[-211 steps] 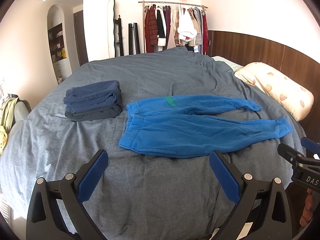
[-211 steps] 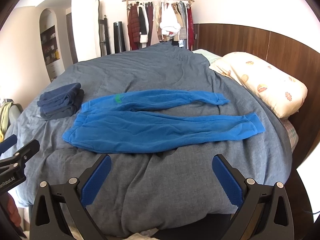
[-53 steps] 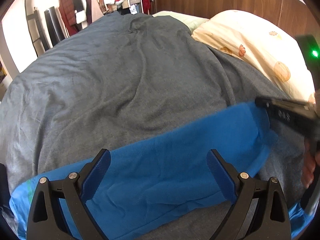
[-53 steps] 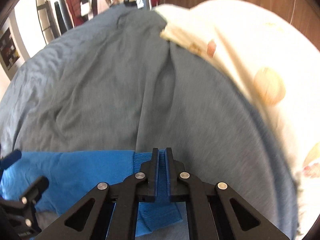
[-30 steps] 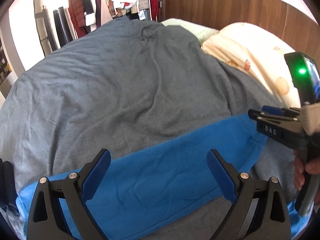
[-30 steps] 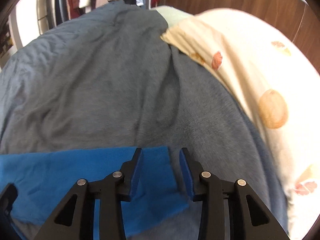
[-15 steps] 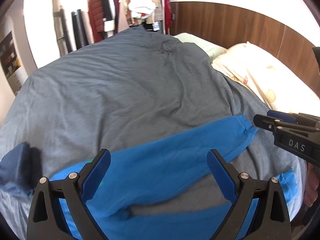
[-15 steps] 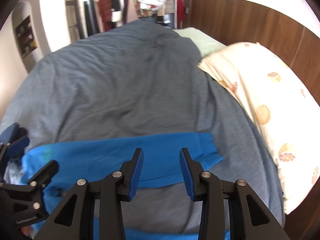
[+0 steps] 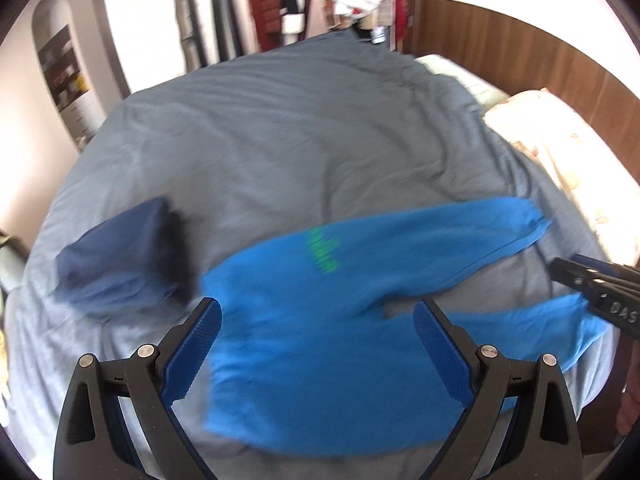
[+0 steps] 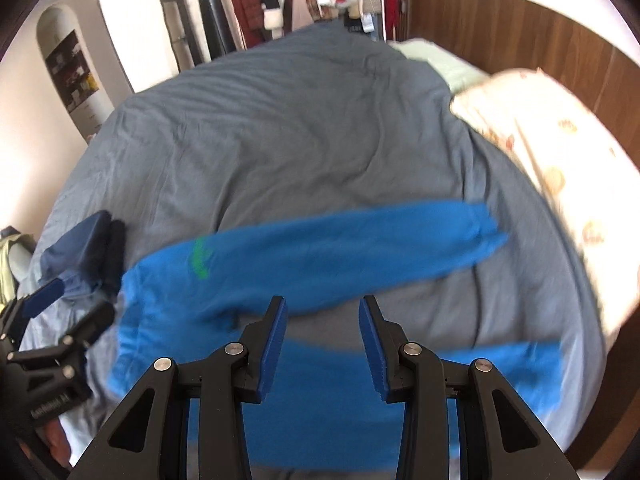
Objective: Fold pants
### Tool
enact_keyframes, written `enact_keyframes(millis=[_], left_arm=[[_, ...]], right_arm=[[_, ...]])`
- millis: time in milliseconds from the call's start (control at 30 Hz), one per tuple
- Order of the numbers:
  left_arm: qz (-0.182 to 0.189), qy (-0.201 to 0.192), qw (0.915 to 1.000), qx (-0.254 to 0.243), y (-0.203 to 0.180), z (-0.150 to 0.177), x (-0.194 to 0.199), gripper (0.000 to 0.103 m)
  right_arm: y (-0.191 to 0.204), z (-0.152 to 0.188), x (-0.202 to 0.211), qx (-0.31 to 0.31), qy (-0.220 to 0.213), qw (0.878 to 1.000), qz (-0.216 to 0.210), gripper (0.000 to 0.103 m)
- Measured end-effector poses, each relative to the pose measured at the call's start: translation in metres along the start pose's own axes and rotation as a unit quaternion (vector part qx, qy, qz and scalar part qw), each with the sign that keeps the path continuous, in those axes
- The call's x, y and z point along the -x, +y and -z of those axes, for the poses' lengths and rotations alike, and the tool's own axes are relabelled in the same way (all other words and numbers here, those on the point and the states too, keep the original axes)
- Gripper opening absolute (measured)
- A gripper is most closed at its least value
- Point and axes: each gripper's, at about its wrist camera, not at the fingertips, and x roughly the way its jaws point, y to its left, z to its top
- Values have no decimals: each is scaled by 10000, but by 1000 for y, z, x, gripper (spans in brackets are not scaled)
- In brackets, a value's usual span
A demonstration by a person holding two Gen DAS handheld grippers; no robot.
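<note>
Bright blue pants (image 9: 332, 320) lie flat on the grey duvet (image 9: 280, 128), waist to the left, legs spread to the right; they also show in the right wrist view (image 10: 320, 264). A green mark (image 9: 322, 250) sits near the waist. My left gripper (image 9: 318, 340) is wide open above the waist part, holding nothing. My right gripper (image 10: 322, 340) is partly open and empty, above the gap between the two legs. The right gripper also shows in the left wrist view (image 9: 600, 292), near the near leg's cuff.
A folded stack of dark navy clothes (image 9: 124, 252) lies left of the pants. A patterned cream pillow (image 10: 552, 152) lies at the right by the wooden headboard (image 10: 520, 28). A clothes rack (image 9: 320, 4) stands beyond the bed.
My right gripper has let go of the far leg's cuff and opened. Both grippers have pulled back and swung left, so the whole pants and the navy stack have come into view.
</note>
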Motion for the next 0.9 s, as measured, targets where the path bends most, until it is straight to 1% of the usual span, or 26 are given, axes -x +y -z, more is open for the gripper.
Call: enact_keyframes(millis=[133, 267, 333, 400, 433, 533, 600, 633, 700, 733, 800, 833, 900], left_arm=[[-214, 266, 9993, 180, 39, 25, 12, 98], [-288, 511, 9971, 489, 65, 46, 15, 98], [-337, 612, 9957, 602, 75, 57, 13, 97], [-352, 710, 9944, 704, 83, 65, 7, 97], [-328, 786, 9935, 756, 86, 70, 2, 96], [-326, 957, 9915, 821, 92, 81, -13, 91], [-284, 1094, 9891, 948, 97, 89, -23, 87], [-239, 1178, 9874, 1029, 100, 94, -29, 85], [-190, 1294, 9845, 1169, 103, 105, -39, 79], [-182, 1349, 9830, 1235, 105, 109, -44, 78], [-55, 1507, 9772, 1495, 111, 119, -55, 72], [103, 1665, 9709, 1721, 115, 125, -65, 69], [294, 1847, 9618, 1999, 118, 131, -77, 58]], right_arm=[[15, 25, 7, -250, 268, 9993, 89, 38], [21, 48, 5, -815, 550, 9951, 45, 38], [20, 61, -1, -1220, 761, 9896, -2, 38], [20, 74, -12, -1613, 1035, 9814, -89, 38], [22, 81, -17, -1727, 1141, 9783, -85, 38], [27, 96, -31, -1888, 1345, 9728, -14, 38], [28, 108, -40, -2096, 1473, 9666, -68, 38], [28, 112, -42, -2151, 1507, 9649, -58, 38], [31, 122, -48, -2215, 1561, 9626, -11, 38], [33, 128, -52, -2228, 1589, 9618, -8, 38], [34, 136, -59, -2292, 1643, 9594, 17, 38], [33, 142, -64, -2371, 1687, 9567, 49, 38], [33, 148, -71, -2443, 1750, 9537, 113, 38]])
